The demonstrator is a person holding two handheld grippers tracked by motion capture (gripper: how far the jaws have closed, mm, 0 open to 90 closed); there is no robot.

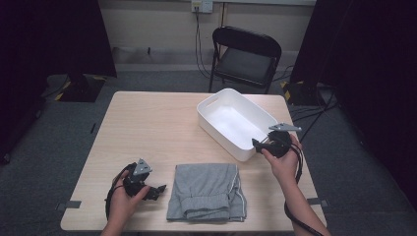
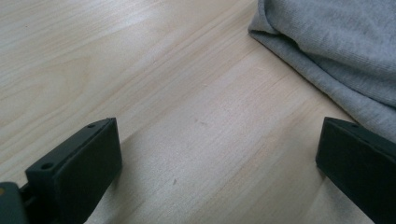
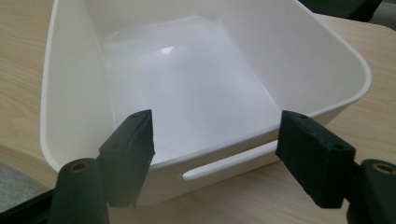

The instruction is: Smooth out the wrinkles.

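A folded grey garment (image 1: 206, 191) lies at the front middle of the wooden table (image 1: 147, 128). Just left of it my left gripper (image 1: 160, 189) rests low over the wood, pointing toward the cloth. In the left gripper view its jaws stand wide apart over bare tabletop, so this gripper (image 2: 217, 158) is open, with the garment's edge (image 2: 336, 51) beyond the right jaw. An empty white bin (image 1: 219, 135) sits at the back right. My right gripper (image 1: 255, 143) is at its near corner. That gripper (image 3: 215, 149) is open, its jaws framing the bin's (image 3: 327, 51) near wall and handle slot without pressing it.
A black folding chair (image 1: 246, 56) stands behind the table's far edge, with cables on the floor around it. Dark curtains hang at both sides. Bare wood spreads over the table's left and far-left parts.
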